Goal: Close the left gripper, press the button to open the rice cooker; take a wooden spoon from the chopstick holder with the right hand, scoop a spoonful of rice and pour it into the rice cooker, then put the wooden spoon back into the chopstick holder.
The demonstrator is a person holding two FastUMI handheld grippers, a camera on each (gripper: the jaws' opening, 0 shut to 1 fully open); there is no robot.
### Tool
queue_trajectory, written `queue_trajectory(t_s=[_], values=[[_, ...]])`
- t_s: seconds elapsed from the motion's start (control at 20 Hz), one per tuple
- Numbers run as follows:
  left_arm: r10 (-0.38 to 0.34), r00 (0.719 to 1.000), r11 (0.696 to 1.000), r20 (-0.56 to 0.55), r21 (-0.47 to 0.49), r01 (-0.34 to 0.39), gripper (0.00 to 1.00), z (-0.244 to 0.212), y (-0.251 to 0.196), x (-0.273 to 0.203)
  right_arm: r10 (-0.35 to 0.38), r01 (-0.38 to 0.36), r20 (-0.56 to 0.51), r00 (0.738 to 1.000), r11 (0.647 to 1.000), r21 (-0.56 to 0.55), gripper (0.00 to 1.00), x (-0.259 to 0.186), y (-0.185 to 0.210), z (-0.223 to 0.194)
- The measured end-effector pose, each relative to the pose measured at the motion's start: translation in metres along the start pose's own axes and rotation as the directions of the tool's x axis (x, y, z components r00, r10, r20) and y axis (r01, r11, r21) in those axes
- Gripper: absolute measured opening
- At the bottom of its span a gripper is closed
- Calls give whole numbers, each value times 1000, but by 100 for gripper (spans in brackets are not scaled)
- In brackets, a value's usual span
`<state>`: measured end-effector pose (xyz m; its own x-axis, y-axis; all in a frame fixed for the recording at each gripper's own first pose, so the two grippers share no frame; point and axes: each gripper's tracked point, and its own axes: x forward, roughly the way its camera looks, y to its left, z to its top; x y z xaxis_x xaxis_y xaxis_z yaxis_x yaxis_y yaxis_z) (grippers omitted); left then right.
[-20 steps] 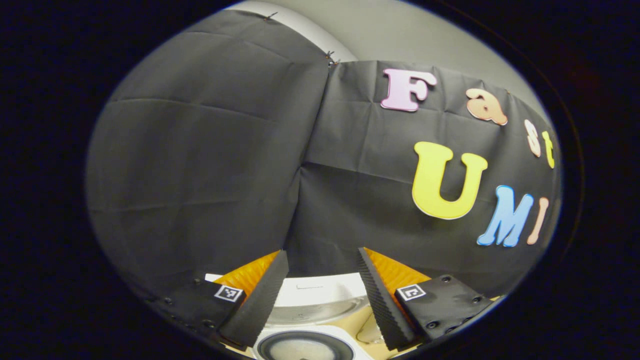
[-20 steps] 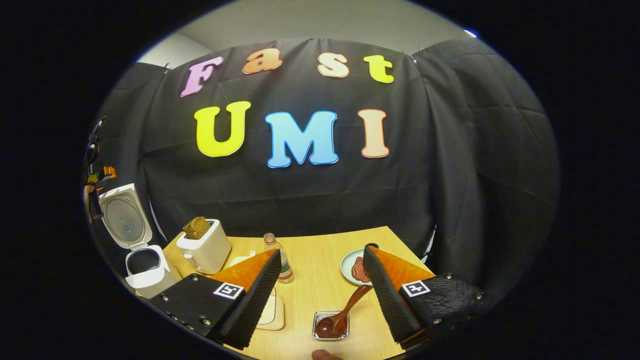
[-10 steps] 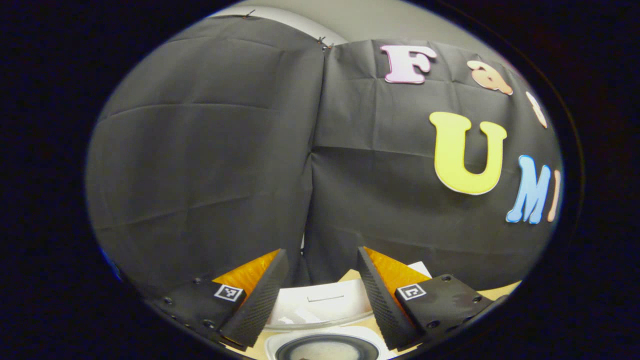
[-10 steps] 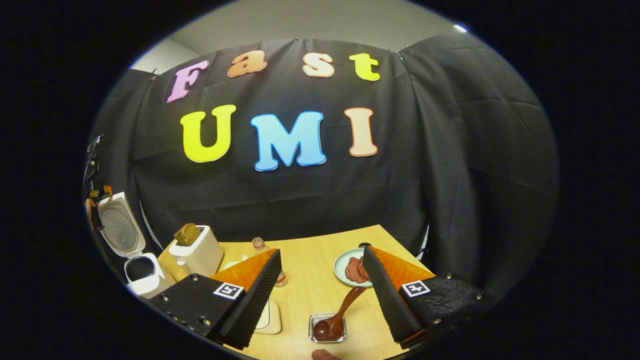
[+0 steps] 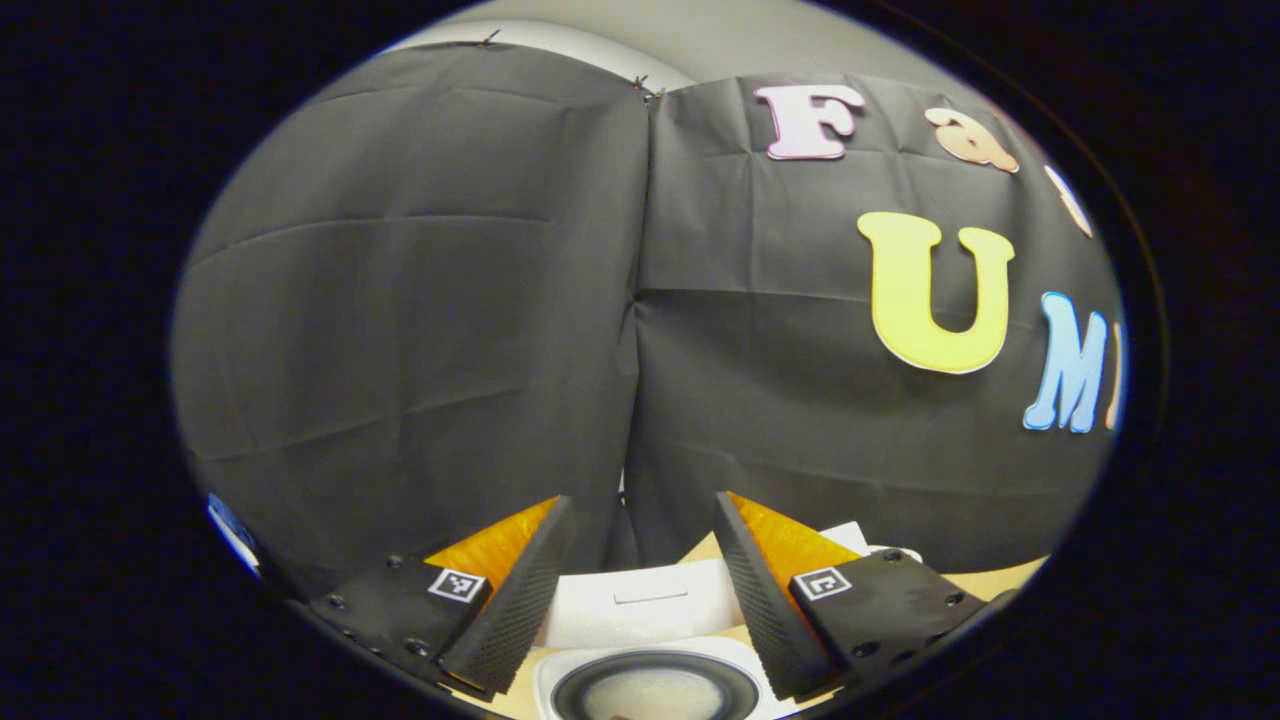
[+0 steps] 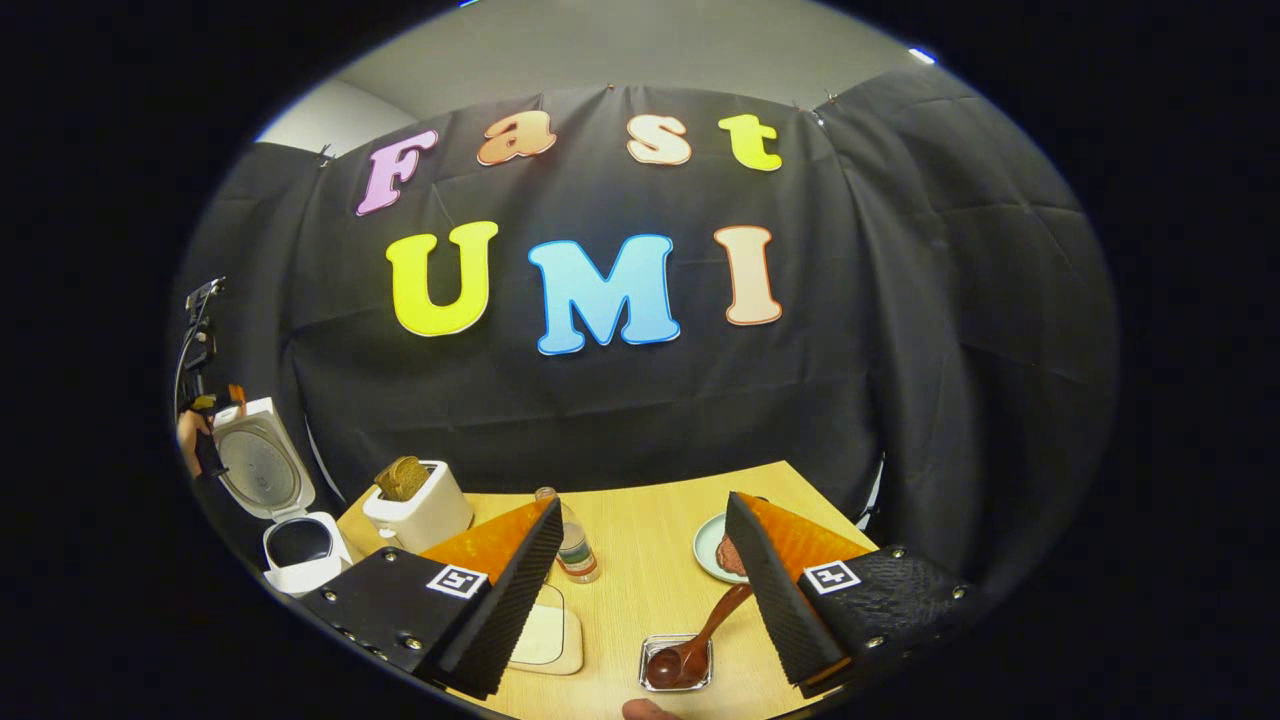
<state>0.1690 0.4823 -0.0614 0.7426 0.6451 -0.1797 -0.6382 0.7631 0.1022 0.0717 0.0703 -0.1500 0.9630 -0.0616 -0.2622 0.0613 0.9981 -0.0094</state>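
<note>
The white rice cooker (image 5: 650, 690) stands open right under my left gripper (image 5: 642, 500), its lid (image 5: 640, 605) upright between the open, empty fingers and the pot visible below. In the right gripper view the same cooker (image 6: 300, 548) stands at the table's far left with its lid (image 6: 258, 465) up. A hand holding the other gripper (image 6: 200, 440) is behind it. The wooden spoon (image 6: 700, 640) lies with its bowl in a small square metal holder (image 6: 678, 664), its handle leaning toward the right finger. My right gripper (image 6: 642, 500) hangs open above it, empty.
On the wooden table (image 6: 640, 570) stand a white toaster (image 6: 420, 508) with bread, a small bottle (image 6: 572, 545), a pale plate (image 6: 712, 548) with dark food, and a light square board (image 6: 545, 640). A fingertip (image 6: 645, 710) shows at the bottom edge.
The left gripper has shifted slightly, so the cooker's pot now sits more centred under it. The right gripper has swung a little, and the table things sit slightly further right. Both stay open.
</note>
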Motion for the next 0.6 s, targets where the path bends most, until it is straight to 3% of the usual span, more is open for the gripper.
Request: queue_trajectory(t_s=[0.25, 0.6], values=[[7, 1000, 1000, 8, -5, -7, 96, -18, -10, -33, 49, -49, 46, 998, 999, 1, 96, -7, -2, 13], [49, 997, 999, 63, -4, -48, 92, -50, -17, -71, 91, -90, 125, 988, 996, -10, 99, -10, -5, 43]])
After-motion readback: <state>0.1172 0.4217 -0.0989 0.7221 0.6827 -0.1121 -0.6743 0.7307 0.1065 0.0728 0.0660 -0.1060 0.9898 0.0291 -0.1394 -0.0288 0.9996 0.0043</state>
